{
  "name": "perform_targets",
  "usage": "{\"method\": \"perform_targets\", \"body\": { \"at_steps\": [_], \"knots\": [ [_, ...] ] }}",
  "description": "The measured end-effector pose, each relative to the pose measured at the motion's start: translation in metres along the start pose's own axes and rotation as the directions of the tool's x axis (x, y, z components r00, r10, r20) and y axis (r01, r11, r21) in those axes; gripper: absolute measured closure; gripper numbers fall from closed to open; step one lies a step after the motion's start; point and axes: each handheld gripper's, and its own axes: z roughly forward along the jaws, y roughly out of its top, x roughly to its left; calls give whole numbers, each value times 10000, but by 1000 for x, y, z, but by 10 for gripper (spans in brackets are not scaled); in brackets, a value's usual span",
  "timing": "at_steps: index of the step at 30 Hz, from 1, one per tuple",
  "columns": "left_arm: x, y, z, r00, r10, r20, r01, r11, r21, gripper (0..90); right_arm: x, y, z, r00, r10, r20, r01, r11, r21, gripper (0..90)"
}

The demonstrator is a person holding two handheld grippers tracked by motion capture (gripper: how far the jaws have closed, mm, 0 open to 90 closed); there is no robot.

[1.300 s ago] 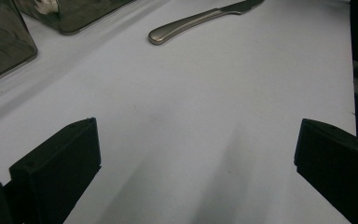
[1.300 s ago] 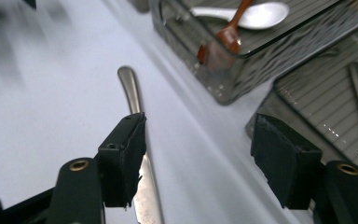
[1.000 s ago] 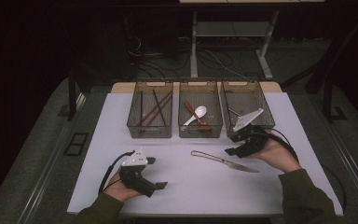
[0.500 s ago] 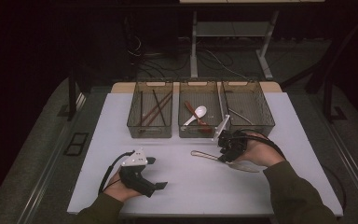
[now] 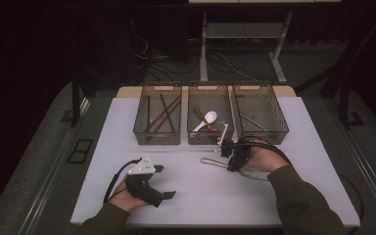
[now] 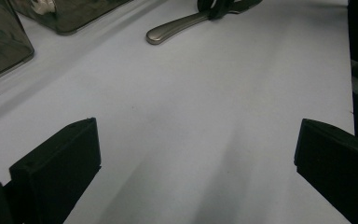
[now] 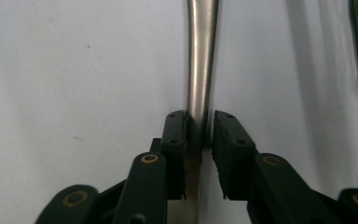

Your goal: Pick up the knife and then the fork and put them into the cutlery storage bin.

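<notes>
The white worktop (image 5: 127,127) is the biggest thing here. Along its far side sit three clear bins in a row. The left bin (image 5: 157,116) holds a few long thin sticks (chopsticks, I think). The middle bin (image 5: 209,117) holds one white spoon (image 5: 206,119) and something reddish beside it. The right bin (image 5: 260,113) holds a thin metal piece I cannot name.

Just in front of the middle bin lies one metal knife (image 5: 215,162), flat on the worktop. It looks hard and stiff, so it will not bend. It is smooth and shiny, so it may slip or spin in a pinch. It is probably a bit heavy for its size. The handle is the best place to hold, near its middle so it stays level.

There are two grippers. The right gripper (image 7: 198,135) is low over the knife, in front of the middle bin, its jaws nearly pressed together with the handle between them, pinching it or just about to. The left gripper (image 6: 196,154) rests well to the front-left of that bin, jaws spread wide with nothing between them.
</notes>
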Motion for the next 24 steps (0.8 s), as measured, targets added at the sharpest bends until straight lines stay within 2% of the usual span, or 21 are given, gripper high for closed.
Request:
{"method": "perform_targets", "body": {
  "at_steps": [7, 13, 17, 24],
  "knots": [
    [0, 0, 0, 10000, -4, -2, 4, 10000, -2, 0, 1, 9, 2, 9999, -134, 9, 133, 9982, 584, 753],
    [0, 0, 0, 10000, 10, -6, -10, 10000, 30, 0, -1, 12, 3, 9999, -124, -117, 133, 9968, 794, 760],
    [0, 0, 0, 10000, 1, -4, -1, 10000, -2, 0, -1, 14, 3, 9996, -260, -61, 264, 9950, 961, 800],
    [0, 0, 0, 10000, -1, -5, 1, 10000, 6, 0, 0, 9, 2, 9994, -340, -19, 340, 9976, 610, 805]
  ]
}}
